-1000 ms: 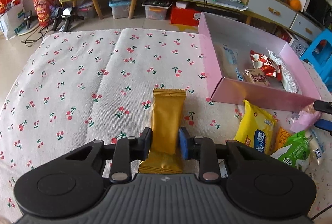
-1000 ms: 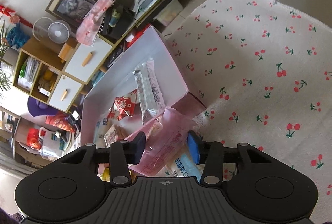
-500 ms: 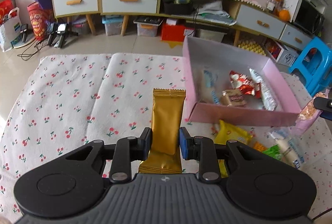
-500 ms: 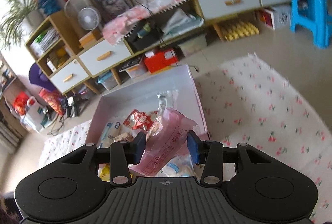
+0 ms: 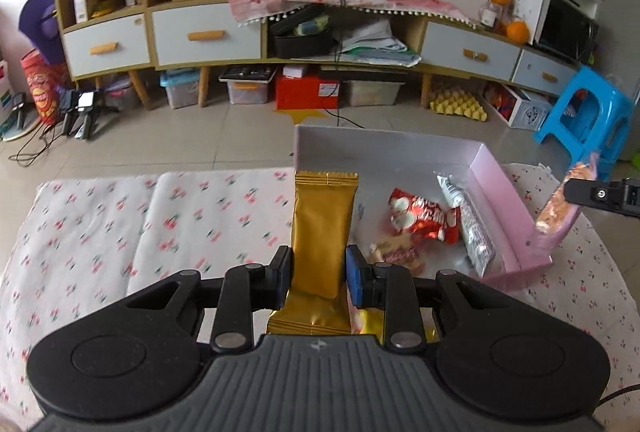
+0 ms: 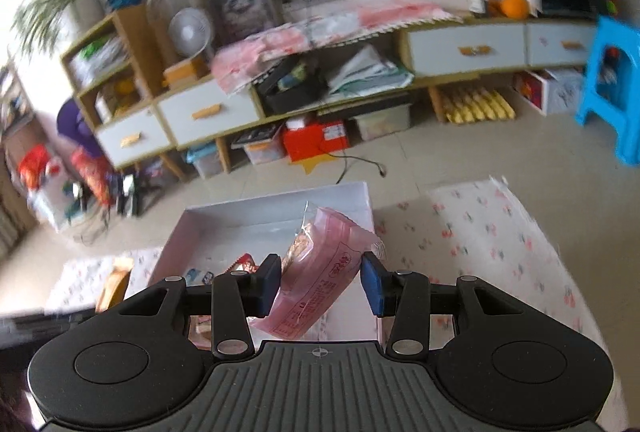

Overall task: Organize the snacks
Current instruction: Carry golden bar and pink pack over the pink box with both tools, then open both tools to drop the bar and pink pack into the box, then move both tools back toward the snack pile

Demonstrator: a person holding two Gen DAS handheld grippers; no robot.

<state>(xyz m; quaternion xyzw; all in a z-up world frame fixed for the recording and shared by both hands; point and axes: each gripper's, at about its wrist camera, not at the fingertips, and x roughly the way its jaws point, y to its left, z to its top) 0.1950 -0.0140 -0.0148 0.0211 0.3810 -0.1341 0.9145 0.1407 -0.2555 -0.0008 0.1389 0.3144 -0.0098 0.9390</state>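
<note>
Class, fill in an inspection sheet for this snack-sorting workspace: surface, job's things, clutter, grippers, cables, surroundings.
Surface: cherry-print cloth.
Job's things: pink box holds a red packet and a clear-wrapped bar; more packets beside the box, mostly hidden.
Clutter: nothing seen on the cloth.
Grippers: left gripper shut on gold packet; right gripper shut on pink packet, over the box.
Cables: black cable on the floor.
Surroundings: sideboard, blue stool.

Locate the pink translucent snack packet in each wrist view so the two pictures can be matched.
Left wrist view: pink translucent snack packet at the far right edge, clamped in the right gripper, beyond the box's right wall.
Right wrist view: bottom centre, between the fingers.
Shared landmark: the open pink cardboard box.
</note>
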